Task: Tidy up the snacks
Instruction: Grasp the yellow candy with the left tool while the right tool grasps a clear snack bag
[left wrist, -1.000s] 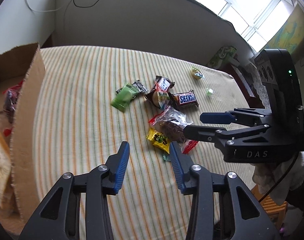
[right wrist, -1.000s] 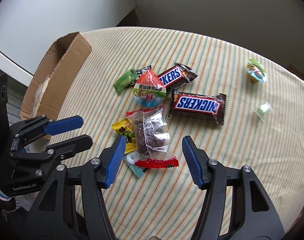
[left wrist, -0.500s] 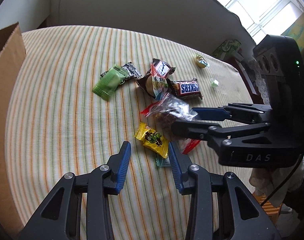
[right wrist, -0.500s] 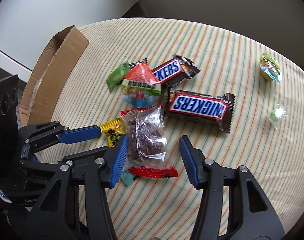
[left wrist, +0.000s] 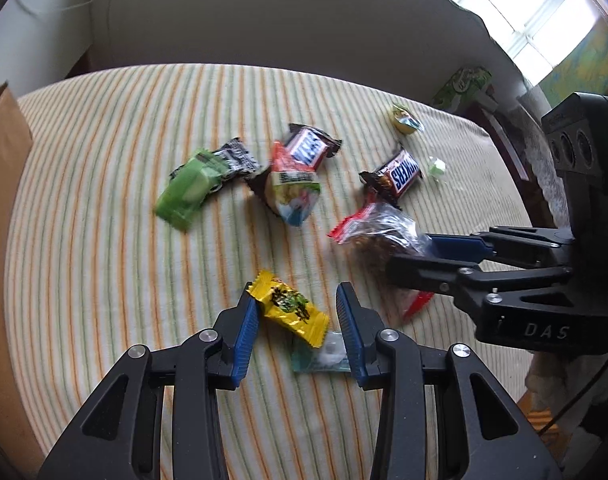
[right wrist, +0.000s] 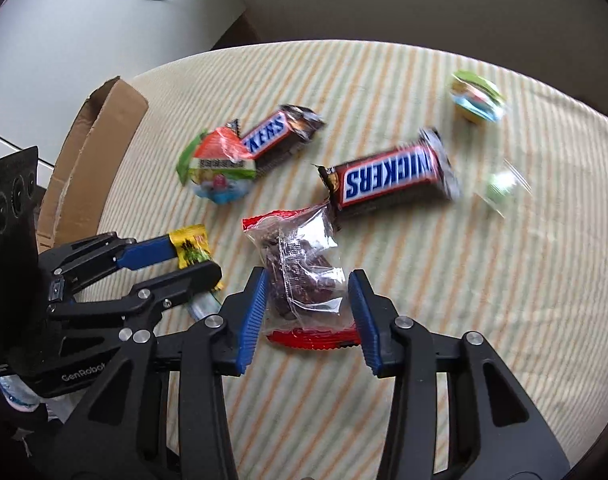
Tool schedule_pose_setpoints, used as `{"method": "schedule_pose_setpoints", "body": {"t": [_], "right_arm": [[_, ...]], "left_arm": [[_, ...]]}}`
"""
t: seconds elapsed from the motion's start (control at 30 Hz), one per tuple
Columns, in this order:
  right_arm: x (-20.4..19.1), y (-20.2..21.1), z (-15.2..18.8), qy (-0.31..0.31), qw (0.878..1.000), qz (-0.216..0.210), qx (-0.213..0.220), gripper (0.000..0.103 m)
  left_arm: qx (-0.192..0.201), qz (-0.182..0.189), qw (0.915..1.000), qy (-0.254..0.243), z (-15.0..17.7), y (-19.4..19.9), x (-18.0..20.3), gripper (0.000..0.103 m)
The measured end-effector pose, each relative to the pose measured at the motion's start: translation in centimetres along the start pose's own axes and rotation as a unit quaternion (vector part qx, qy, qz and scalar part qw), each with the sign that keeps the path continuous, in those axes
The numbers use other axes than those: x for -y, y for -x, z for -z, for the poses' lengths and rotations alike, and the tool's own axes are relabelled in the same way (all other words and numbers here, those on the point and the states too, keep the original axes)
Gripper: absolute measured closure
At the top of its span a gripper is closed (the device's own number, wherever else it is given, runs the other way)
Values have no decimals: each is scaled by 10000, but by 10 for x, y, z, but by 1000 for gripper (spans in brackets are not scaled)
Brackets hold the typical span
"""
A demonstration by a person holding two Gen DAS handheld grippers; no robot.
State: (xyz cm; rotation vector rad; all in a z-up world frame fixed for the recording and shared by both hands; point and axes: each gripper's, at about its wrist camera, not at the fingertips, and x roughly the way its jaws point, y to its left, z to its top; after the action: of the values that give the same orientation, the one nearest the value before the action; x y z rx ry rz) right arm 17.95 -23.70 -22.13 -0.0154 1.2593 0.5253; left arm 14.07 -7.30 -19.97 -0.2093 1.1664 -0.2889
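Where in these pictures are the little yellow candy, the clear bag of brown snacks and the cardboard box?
yellow candy [left wrist: 290, 307], left wrist view, middle of its wrapper.
clear bag of brown snacks [right wrist: 304, 268], right wrist view, its see-through middle.
cardboard box [right wrist: 100, 148], right wrist view, its outer wall.

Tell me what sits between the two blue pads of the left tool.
In the left wrist view, the left tool straddles a yellow foil candy packet, lying aslant, touching the left pad; a small teal wrapper lies by the right pad.

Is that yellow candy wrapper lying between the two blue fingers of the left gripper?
Yes, in the left wrist view the yellow candy wrapper lies on the striped cloth between the left gripper's blue fingers.
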Motion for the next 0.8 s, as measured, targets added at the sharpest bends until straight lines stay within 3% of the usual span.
{"method": "schedule_pose_setpoints", "body": {"t": [0.2, 0.27, 0.37, 0.5, 0.8], "right_arm": [[3, 3, 6, -53, 10000, 20, 59, 59], [3, 3, 7, -40, 10000, 29, 75, 59], [-1, 0, 5, 51, 9999, 63, 63, 59], [-11, -9, -2, 153, 9997, 199, 10, 59], [-20, -17, -9, 198, 9995, 211, 139, 62]], "left_arm": [[216, -309, 9990, -257, 2, -7, 16, 66], [298, -410, 9983, -287, 4, -8, 18, 84], [373, -251, 9989, -150, 4, -8, 14, 91], [374, 0, 9993, 39, 10, -4, 1, 92], [465, 86, 9986, 244, 12, 9, -12, 93]]}}
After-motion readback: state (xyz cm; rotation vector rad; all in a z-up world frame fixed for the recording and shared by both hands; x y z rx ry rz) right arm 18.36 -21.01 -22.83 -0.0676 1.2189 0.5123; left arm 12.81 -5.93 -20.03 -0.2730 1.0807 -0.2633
